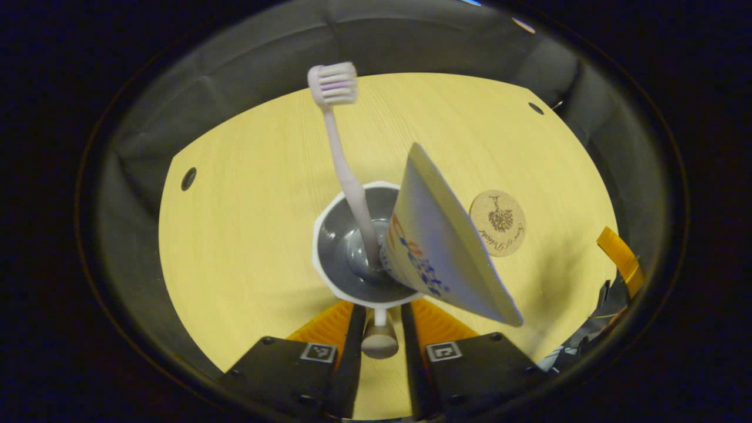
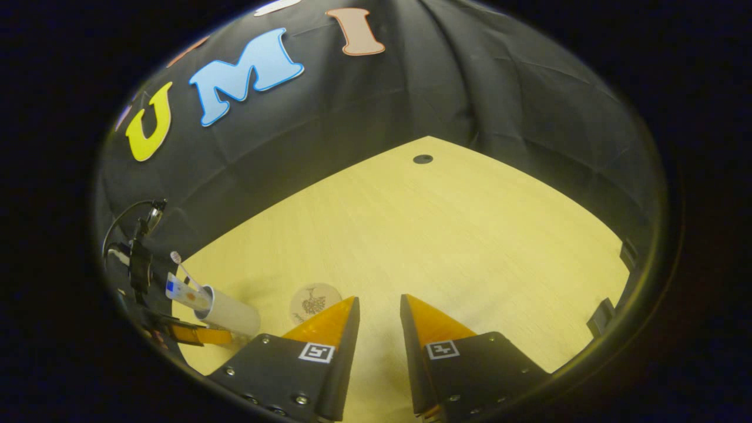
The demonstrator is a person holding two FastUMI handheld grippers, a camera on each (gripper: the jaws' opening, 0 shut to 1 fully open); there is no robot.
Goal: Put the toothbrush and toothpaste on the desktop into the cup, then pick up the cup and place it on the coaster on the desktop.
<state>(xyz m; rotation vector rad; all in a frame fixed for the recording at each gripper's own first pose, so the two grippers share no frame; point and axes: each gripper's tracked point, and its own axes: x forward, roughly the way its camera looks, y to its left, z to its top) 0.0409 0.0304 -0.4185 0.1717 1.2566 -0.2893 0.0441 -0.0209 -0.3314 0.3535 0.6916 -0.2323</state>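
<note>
Already the cup point(image 1: 352, 247) is stood on the counter point(image 1: 247, 235), gripped by its handle in the left tongs point(image 1: 380, 320), toothpaste point(image 1: 440, 247) and toothbrush point(image 1: 343, 158) inside. Only the coaster point(image 1: 497, 222) is left unfilled. Nothing is held by the part-open right tongs point(image 2: 379, 311).

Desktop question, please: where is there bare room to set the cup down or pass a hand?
Bare wood runs from the coaster out to the far corner hole, and left of the cup toward the other hole. It is crowded around the cup, held by the left claw.
</note>
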